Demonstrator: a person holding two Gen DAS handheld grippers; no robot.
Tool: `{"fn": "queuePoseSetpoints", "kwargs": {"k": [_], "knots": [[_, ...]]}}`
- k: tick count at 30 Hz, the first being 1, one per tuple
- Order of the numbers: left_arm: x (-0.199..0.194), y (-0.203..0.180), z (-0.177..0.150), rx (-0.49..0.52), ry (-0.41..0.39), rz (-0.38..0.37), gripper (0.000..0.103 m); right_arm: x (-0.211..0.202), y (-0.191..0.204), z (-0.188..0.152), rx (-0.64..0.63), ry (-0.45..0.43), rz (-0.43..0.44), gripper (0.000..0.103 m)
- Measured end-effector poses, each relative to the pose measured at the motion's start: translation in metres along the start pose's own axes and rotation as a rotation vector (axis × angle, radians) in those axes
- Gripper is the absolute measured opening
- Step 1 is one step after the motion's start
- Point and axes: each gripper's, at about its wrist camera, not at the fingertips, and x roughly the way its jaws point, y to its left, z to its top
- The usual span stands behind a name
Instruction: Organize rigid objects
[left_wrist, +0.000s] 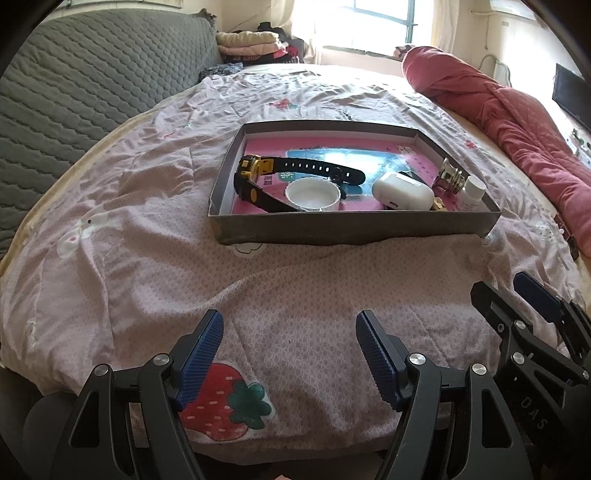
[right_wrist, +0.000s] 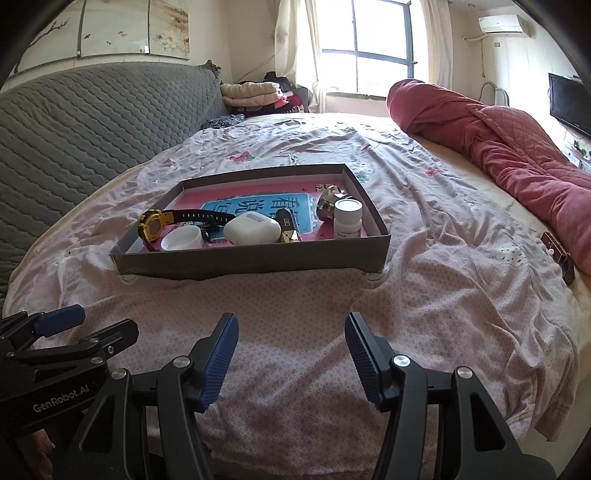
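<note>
Bedroom scene, pink strawberry-print bedsheet (right_wrist: 295, 302) as the work surface. Left gripper (left_wrist: 290, 354) and right gripper (right_wrist: 291, 350) hover low at 6 o'clock, jaws spread, nothing held, likely parked short of the load. Bare sheet ahead: clear approach lane. At 12 o'clock, shallow grey cardboard box tray (right_wrist: 251, 260) holds everything: yellow-black wristwatch (right_wrist: 155, 223), white round plastic cap (right_wrist: 183, 238), white earbud case (right_wrist: 251, 229), white pill bottle (right_wrist: 347, 218), shiny metal piece (right_wrist: 328, 203). Items crowd the near wall; the far half is open. Low rim, so top-down entry is easy. Small dark object (right_wrist: 559, 256) lies at 3 o'clock beside red quilted blanket (right_wrist: 517, 147).
</note>
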Motion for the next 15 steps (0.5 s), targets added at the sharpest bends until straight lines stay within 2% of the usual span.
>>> {"fn": "queuePoseSetpoints", "kwargs": {"k": [15], "knots": [[-0.0012,0.0028,0.0024,-0.013,-0.002,0.002,0.076,0.0007,0.0001,-0.001,-0.008,0.004,-0.006,0.059]]}}
